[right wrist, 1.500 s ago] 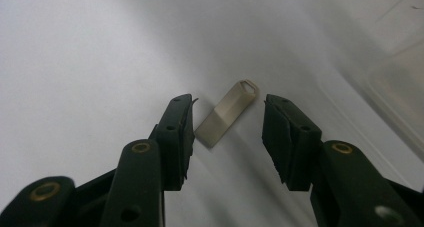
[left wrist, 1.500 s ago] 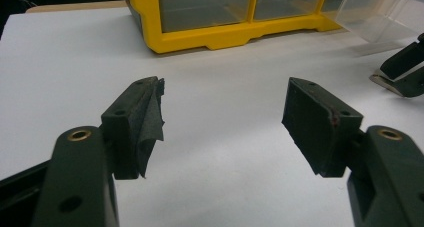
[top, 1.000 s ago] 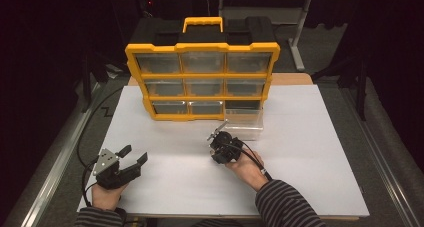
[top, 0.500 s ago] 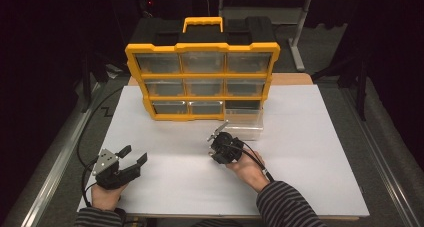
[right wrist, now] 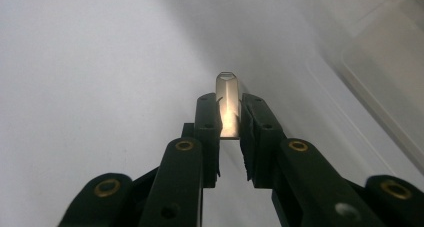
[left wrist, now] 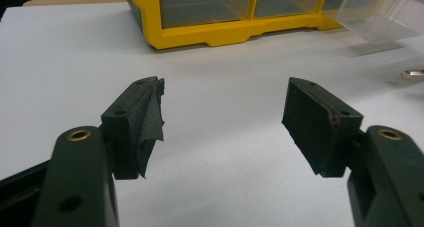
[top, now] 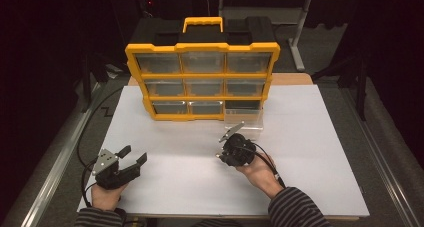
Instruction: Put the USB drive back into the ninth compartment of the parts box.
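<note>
With the right hand-held gripper (right wrist: 230, 119) pinching a small shiny metal piece (right wrist: 228, 104), carry it level to the clear plastic drawer (top: 243, 119) pulled from the yellow organiser (top: 202, 82), while the left hand-held gripper (left wrist: 222, 119) rests wide open on the white tabletop (top: 310, 137).

The white table (top: 310, 152) is bare and wide at the front and sides. At the back, the big yellow box (top: 202, 82) blocks the way, with a clear drawer (top: 244, 118) sticking out.
</note>
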Motion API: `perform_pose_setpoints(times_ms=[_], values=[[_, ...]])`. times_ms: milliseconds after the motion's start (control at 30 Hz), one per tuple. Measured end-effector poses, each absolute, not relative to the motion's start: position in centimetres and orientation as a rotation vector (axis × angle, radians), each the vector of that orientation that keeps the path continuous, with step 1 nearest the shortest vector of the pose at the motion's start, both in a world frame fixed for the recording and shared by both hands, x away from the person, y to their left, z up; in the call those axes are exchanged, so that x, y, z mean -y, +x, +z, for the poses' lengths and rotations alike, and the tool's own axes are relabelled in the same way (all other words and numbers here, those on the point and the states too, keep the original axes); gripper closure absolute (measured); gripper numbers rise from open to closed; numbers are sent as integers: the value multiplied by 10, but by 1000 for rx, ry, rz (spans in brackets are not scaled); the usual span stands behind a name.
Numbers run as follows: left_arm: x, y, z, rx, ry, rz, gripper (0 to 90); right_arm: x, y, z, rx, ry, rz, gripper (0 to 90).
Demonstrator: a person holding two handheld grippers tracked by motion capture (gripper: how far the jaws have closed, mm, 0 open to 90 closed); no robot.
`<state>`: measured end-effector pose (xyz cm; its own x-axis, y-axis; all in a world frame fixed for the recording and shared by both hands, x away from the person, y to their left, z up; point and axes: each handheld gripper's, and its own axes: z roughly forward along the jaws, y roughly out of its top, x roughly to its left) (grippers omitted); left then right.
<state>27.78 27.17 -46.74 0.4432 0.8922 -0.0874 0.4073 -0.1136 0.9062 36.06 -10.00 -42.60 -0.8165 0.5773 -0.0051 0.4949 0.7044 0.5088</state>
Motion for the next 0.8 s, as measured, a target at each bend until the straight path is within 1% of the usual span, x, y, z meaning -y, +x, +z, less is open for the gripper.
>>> perform_pose_setpoints(times_ms=[567,800], values=[[-271,278,-467,-1131,1710,616,329,155,345,-423,-2666,972,851,799],[-271,278,-468,-1137,1703,618,329,171,339,-421,-2633,1010,896,799]])
